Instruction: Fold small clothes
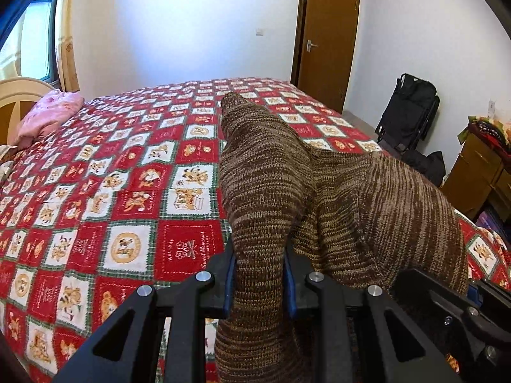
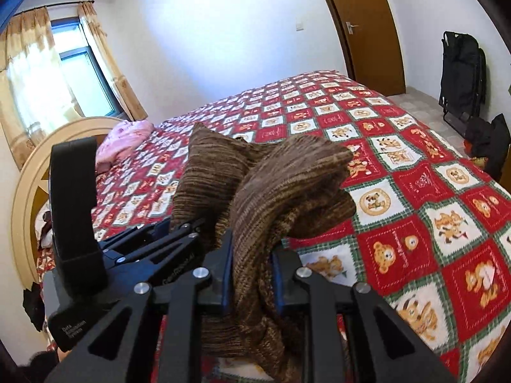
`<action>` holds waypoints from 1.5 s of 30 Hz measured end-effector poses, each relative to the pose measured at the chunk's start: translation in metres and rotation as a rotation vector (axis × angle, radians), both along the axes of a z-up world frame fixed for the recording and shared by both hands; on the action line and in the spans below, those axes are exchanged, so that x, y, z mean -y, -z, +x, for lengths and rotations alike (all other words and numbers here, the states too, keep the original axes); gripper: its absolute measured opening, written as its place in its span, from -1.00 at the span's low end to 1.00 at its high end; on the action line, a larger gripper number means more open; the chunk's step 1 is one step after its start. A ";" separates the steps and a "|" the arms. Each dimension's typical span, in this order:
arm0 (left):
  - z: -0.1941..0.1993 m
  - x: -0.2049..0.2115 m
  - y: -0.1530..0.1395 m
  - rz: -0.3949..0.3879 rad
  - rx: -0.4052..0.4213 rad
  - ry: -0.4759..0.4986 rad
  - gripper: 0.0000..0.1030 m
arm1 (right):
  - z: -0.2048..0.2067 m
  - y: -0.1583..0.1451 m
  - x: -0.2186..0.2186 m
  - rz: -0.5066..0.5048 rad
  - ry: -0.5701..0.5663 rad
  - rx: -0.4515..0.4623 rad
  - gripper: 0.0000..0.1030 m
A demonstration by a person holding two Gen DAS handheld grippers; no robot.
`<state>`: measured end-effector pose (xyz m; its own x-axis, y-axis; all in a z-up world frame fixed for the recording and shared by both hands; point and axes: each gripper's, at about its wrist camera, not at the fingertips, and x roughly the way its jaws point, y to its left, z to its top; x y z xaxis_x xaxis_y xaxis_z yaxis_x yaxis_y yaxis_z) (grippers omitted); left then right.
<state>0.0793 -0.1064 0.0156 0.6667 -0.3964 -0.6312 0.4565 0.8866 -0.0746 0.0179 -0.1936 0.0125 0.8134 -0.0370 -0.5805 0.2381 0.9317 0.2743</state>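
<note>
A brown striped knitted garment (image 1: 271, 175) hangs lifted above the red patchwork bedspread (image 1: 127, 191), bunched into two raised folds. My left gripper (image 1: 258, 274) is shut on one bunch of the knit, which fills the gap between its blue pads. In the right wrist view my right gripper (image 2: 252, 271) is shut on another bunch of the same garment (image 2: 287, 175). The left gripper (image 2: 166, 233) sits close beside it on the left, and the right gripper (image 1: 479, 293) shows at the lower right of the left wrist view. The bedspread (image 2: 415, 191) lies flat beneath.
A pink cloth (image 1: 48, 115) lies by the cream headboard (image 2: 32, 191) at the bed's left. A brown door (image 1: 325, 41) is beyond the far corner. A black folded stroller (image 1: 408, 111) and a wooden cabinet (image 1: 479, 172) stand on the right.
</note>
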 end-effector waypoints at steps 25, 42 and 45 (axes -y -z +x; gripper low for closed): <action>-0.067 0.149 -0.026 -0.109 0.022 0.414 -0.50 | -0.133 -0.050 0.086 -0.117 0.305 0.119 -0.57; -0.046 0.230 0.045 0.172 -0.021 0.373 0.02 | -0.134 0.050 0.192 0.030 0.510 -0.038 -0.49; -0.055 0.220 0.041 0.184 0.015 0.380 0.02 | -0.145 0.038 0.179 -0.006 0.550 -0.036 -0.46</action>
<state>0.0240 -0.3268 -0.0255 0.5043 -0.4974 -0.7058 0.7533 0.6531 0.0780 -0.1272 -0.3728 -0.0256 0.6527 -0.4547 -0.6060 0.6997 0.6685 0.2521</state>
